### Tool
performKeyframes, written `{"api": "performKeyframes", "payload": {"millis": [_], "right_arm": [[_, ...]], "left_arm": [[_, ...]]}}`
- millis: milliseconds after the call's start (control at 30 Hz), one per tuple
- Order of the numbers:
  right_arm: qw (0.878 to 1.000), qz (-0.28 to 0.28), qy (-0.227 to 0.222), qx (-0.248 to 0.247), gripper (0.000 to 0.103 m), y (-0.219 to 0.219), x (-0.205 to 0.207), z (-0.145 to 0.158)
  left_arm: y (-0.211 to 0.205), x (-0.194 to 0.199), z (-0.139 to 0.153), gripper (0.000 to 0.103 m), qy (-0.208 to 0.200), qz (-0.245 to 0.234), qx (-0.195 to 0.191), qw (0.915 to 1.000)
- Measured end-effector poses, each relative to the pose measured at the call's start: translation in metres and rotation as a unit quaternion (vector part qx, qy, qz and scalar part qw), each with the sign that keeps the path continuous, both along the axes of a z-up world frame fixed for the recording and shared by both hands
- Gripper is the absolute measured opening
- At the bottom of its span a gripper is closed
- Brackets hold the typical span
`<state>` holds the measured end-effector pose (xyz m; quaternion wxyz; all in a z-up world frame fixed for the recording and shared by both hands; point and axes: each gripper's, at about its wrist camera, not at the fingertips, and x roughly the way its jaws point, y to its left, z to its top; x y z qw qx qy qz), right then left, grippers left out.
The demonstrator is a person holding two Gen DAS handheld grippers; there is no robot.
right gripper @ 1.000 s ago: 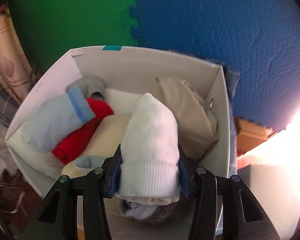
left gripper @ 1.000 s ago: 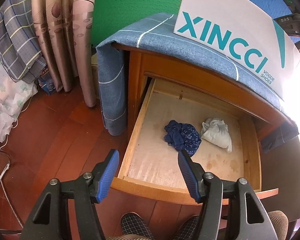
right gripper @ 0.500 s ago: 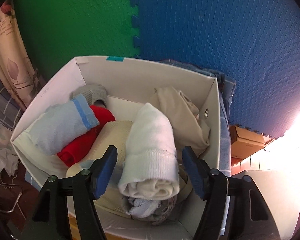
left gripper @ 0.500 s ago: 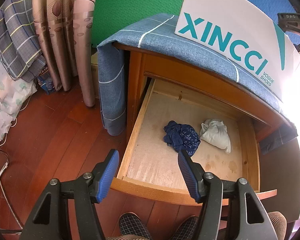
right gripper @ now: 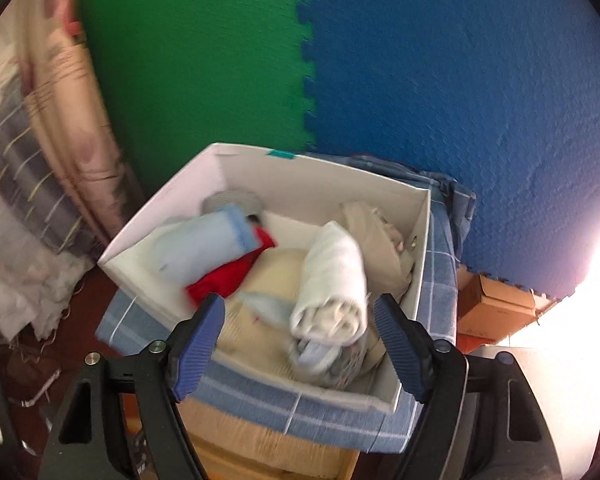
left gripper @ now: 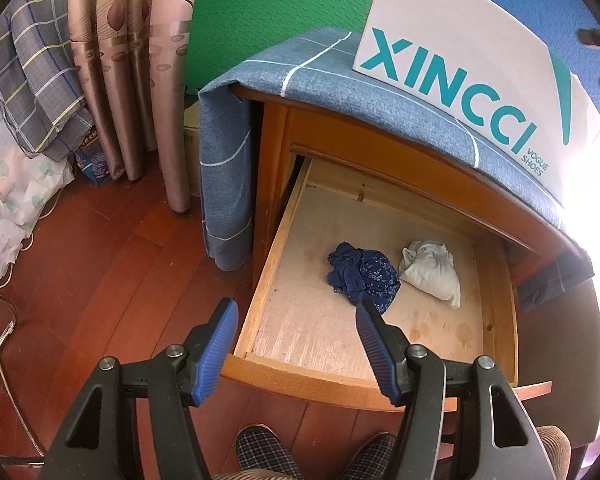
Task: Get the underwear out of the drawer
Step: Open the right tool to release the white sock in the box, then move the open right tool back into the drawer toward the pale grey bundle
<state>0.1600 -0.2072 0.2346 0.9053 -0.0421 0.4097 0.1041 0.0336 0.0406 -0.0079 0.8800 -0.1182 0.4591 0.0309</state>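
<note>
Drawer [left gripper: 496, 280]: pulled out of the wooden nightstand [left gripper: 276, 152], pale stained floor showing.
Navy underwear [left gripper: 362, 276]: crumpled, speckled, lying mid-drawer.
Pale underwear [left gripper: 432, 266]: bunched, just right of the navy one.
Left gripper [left gripper: 296, 320]: jaws apart, holding nothing, over the drawer's near-left corner.
Right gripper [right gripper: 300, 328]: jaws spread, empty, near the shoebox [right gripper: 412, 292].
White roll [right gripper: 332, 280]: probably rolled clothing, view blurred.
</note>
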Motion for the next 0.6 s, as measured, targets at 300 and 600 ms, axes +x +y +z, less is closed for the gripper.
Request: {"api": "performKeyframes", "payload": {"millis": [300, 600], "right_arm": [[0.994, 0.103, -0.007, -0.035, 0.075, 0.014, -0.088, -0.050], [0.974, 0.183, 0.074, -0.112, 0.067, 0.040, -0.114, -0.155]], "left_arm": [[0.003, -0.001, 0.001, 0.063, -0.001, 0.009, -0.009, 0.9999], [0.006, -0.001, 0.001, 0.063, -0.002, 0.016, -0.019, 0.9997]]}}
